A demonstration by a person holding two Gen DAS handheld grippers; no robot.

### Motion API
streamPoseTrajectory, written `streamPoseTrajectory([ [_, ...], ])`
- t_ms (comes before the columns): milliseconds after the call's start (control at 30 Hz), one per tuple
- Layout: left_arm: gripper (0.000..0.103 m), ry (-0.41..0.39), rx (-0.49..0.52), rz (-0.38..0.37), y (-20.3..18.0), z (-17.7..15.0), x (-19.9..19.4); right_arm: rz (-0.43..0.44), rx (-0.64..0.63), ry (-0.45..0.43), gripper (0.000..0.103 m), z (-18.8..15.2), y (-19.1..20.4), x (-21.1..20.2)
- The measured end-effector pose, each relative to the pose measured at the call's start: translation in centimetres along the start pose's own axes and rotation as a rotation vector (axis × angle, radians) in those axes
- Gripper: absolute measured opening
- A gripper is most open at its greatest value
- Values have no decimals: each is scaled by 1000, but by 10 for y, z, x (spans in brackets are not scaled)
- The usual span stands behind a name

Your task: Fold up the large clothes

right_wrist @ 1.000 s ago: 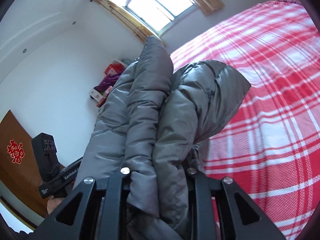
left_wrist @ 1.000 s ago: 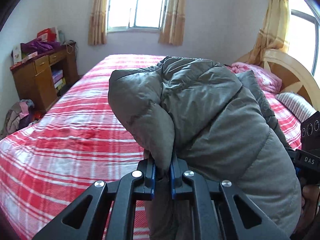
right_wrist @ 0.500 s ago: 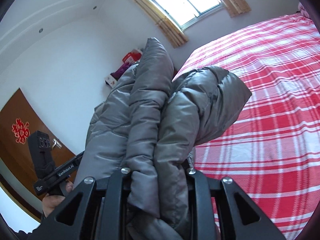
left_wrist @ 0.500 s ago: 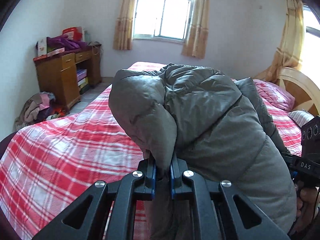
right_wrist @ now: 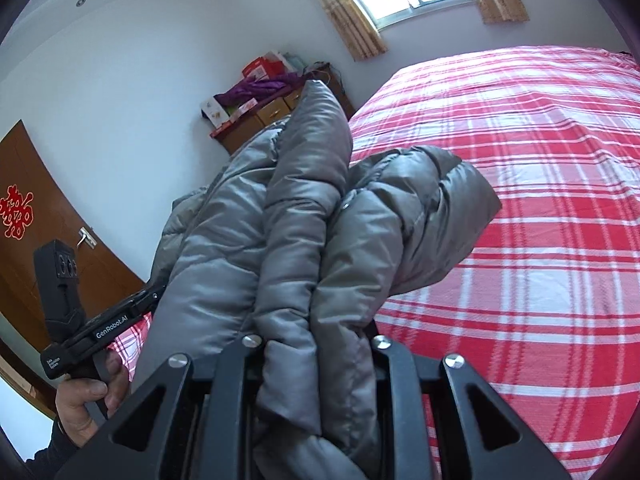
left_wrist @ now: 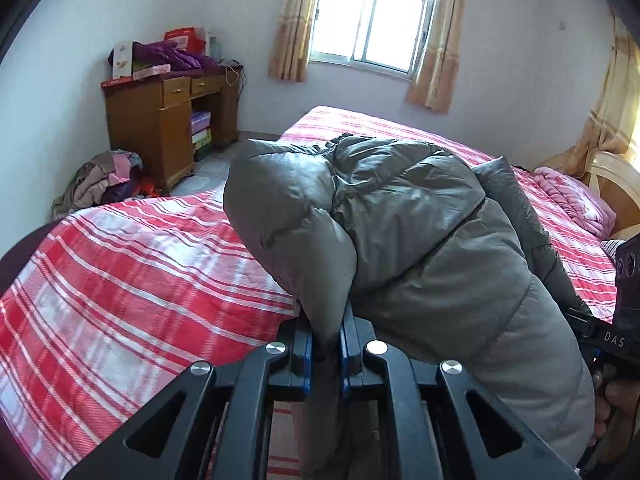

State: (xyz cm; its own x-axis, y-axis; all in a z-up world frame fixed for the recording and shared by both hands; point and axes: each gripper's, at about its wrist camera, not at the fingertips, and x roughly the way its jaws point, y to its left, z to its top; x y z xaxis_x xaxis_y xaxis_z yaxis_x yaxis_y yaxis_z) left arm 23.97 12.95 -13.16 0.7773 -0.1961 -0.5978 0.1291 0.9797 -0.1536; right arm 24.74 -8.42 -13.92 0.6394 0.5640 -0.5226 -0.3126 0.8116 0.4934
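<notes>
A grey puffer jacket (left_wrist: 420, 240) is bundled and held up above the bed with the red plaid cover (left_wrist: 140, 272). My left gripper (left_wrist: 325, 344) is shut on a fold of the jacket's edge. My right gripper (right_wrist: 316, 344) is shut on a thick bunch of the jacket (right_wrist: 300, 220), which hides its fingertips. The jacket's hood hangs toward the bed (right_wrist: 540, 200). The right gripper's body shows at the right edge of the left wrist view (left_wrist: 616, 328). The left gripper's body and the hand holding it show at the lower left of the right wrist view (right_wrist: 92, 328).
A wooden desk (left_wrist: 168, 120) with boxes and purple cloth on top stands against the far wall. A heap of clothes (left_wrist: 100, 184) lies on the floor beside it. A pink blanket (left_wrist: 572, 204) and the wooden headboard (left_wrist: 616, 184) are at the right. A brown door (right_wrist: 36, 216) is at the left.
Both grippers have swung with the jacket, bringing the desk and window more toward the middle of view. The grips on the jacket are unchanged.
</notes>
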Motion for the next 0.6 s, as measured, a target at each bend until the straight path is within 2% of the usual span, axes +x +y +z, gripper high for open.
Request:
streamPoseTrajectory([
  [167,9,-3,-6,26,18,2,-4,22,-31,17,23,7,10,12],
  [433,9,29,-43,72,53,-8,11,19,-57,69,23,4,19,43],
  [600,15,59,-61,105,66,-18,27,-3,-51,110,23,0,16,65],
])
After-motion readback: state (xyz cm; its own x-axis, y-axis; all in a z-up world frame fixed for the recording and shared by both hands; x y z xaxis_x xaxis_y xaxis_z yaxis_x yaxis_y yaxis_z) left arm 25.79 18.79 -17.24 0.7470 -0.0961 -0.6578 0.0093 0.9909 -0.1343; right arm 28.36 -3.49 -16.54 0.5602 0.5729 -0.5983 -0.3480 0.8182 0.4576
